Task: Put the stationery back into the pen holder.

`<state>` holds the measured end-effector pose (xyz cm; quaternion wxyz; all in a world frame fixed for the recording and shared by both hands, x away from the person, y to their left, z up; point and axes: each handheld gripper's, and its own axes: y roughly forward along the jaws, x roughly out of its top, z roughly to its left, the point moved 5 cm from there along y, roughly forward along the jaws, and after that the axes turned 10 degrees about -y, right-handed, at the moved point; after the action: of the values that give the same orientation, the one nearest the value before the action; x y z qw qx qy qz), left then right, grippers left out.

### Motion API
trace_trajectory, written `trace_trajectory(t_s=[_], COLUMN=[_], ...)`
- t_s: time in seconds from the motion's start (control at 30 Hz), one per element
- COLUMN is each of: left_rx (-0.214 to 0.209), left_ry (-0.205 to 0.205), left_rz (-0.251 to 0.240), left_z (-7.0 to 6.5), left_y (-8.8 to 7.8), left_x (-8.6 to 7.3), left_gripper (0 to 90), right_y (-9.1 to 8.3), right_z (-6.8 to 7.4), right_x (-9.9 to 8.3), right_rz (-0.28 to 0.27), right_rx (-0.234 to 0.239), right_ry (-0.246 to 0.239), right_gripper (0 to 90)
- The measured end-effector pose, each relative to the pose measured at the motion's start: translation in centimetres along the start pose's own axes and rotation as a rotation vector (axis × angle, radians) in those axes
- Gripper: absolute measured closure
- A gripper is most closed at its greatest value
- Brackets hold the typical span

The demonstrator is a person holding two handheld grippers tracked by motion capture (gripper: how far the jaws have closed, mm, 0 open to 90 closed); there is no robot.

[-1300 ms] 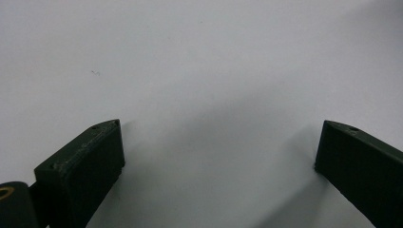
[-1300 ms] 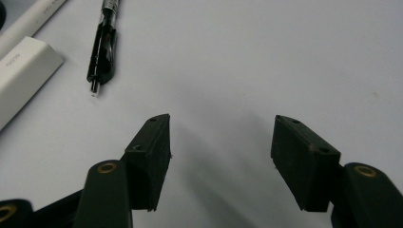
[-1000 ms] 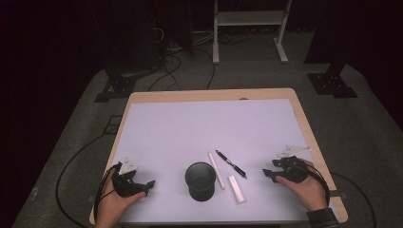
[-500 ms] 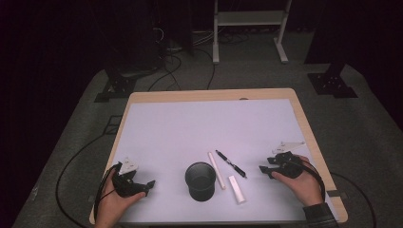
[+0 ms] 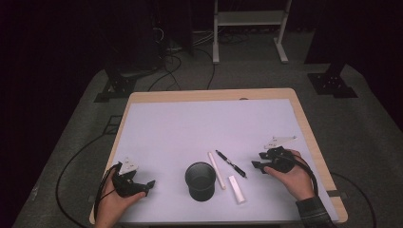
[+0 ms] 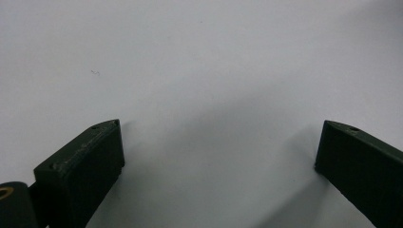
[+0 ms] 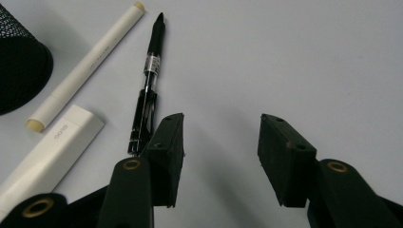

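Black pen (image 7: 148, 90) just outside right gripper's (image 7: 221, 142) closing, empty jaws.

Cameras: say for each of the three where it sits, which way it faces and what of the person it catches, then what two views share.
High view: above the person's side, facing forward and down on the table; both hands, left gripper, right gripper.
Left gripper view: rides the left gripper, facing bare tabletop; its open jaws.
Right gripper view: rides the right gripper, facing the black pen; its open jaws.
Shared by high and right gripper views: pen, white marker, mesh cup, white case.
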<state>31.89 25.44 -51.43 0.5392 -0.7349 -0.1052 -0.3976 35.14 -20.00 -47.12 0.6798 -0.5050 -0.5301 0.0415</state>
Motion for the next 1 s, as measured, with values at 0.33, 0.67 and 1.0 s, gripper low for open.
trace_trajectory(t_s=[0.33,0.67,1.0], left_rx=[0.0,-0.001,0.0], left_ry=[0.0,-0.001,-0.002], left_rz=[-0.001,-0.001,-0.004], left_z=[0.0,0.0,0.0], left_y=[0.0,0.0,0.0], left_x=[0.0,0.0,0.0], left_gripper=[1.4,1.4,1.4], right_y=[0.6,1.2,2.1], right_z=[0.3,0.3,0.4], right_x=[1.4,2.6,4.0], right_rz=[-0.002,-0.009,0.006], right_rx=[0.017,0.026,0.045], right_ry=[-0.026,-0.051,-0.064], right_gripper=[52.6,53.8,55.9])
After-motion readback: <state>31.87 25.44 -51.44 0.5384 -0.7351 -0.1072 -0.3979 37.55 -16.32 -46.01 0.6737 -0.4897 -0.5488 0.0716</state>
